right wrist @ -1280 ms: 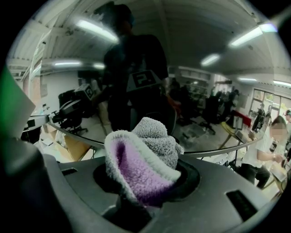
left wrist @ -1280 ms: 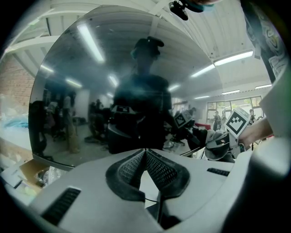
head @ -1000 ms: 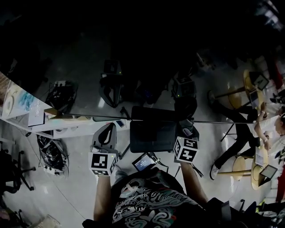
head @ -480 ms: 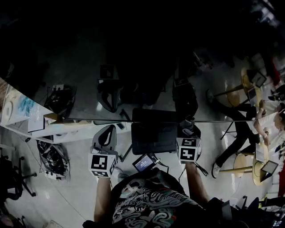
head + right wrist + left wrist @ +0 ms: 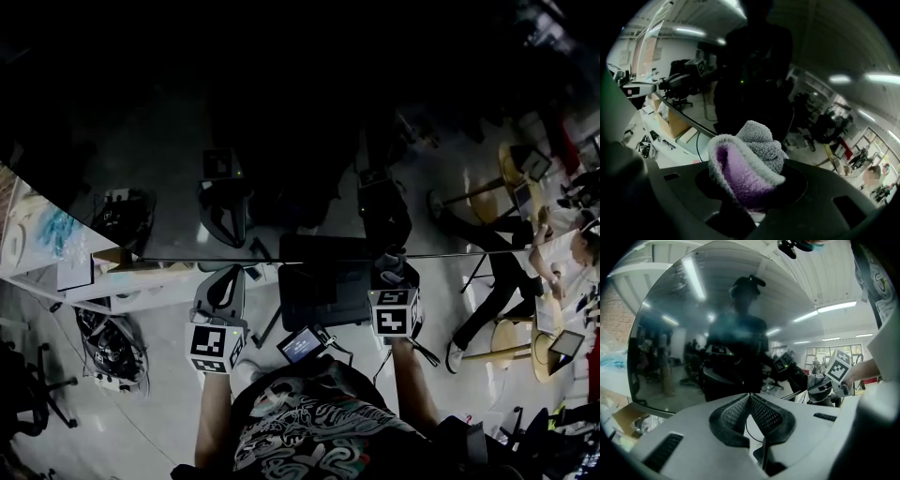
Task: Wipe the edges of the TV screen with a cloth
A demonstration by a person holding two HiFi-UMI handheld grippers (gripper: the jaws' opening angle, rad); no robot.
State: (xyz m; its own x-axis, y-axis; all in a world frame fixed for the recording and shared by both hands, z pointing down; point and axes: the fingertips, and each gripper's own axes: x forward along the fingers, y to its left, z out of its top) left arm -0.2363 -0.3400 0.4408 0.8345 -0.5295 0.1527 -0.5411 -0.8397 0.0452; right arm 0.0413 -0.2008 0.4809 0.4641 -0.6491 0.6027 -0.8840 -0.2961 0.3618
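- Grey-and-purple fleece: the cloth [image 5: 749, 164] is bunched and pinched tight in my right gripper [image 5: 394, 279], close to the screen's [image 5: 169, 150] lower edge [image 5: 187, 259].
- My left gripper [image 5: 750, 403] has its jaws pressed together on nothing.
- Risk: the bunched cloth may slip off that thin edge, letting the jaws scrape glass.
- Count: one cloth, one screen, two grippers.

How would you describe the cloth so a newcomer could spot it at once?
Find the dark glossy TV screen, then its near edge. There the right gripper pinches a bunched fluffy cloth, grey outside and purple inside, while the left gripper holds nothing.
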